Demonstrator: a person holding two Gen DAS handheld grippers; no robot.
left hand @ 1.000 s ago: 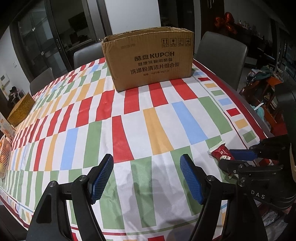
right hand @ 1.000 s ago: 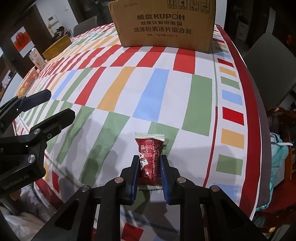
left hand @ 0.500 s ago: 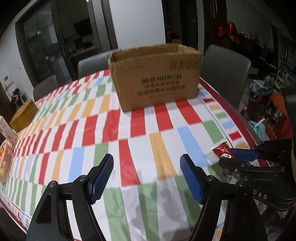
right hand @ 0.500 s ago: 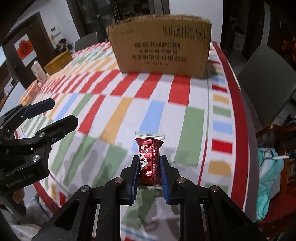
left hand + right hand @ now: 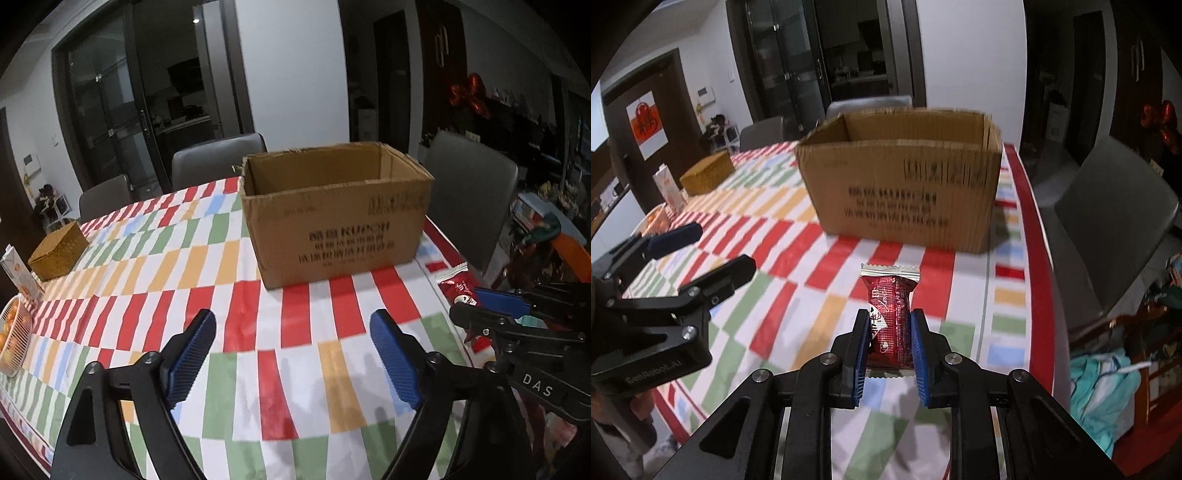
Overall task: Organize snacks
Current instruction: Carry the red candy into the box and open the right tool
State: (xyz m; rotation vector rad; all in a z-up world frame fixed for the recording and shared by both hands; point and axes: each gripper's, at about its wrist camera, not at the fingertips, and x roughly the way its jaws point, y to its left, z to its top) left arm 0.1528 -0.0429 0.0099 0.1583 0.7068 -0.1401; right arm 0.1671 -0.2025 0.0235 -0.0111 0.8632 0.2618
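Note:
My right gripper [image 5: 889, 318] is shut on a red foil snack packet [image 5: 889, 310] and holds it in the air above the striped tablecloth, short of an open brown cardboard box [image 5: 905, 184]. The packet [image 5: 456, 286] and the right gripper [image 5: 480, 301] also show at the right of the left wrist view. My left gripper [image 5: 291, 332] is open and empty above the tablecloth, in front of the box [image 5: 332, 218]. It also shows at the left of the right wrist view [image 5: 701, 247]. The box's inside floor is hidden.
A woven box [image 5: 59, 251], a carton [image 5: 18, 273] and a fruit basket [image 5: 13, 339] stand at the table's left end. Grey chairs [image 5: 469, 199] stand around the table. The table's right edge [image 5: 1038, 236] runs close beside the cardboard box.
Both grippers have risen and moved toward the cardboard box, so its open top now shows. The right gripper has kept hold of the red packet. The left gripper has stayed open.

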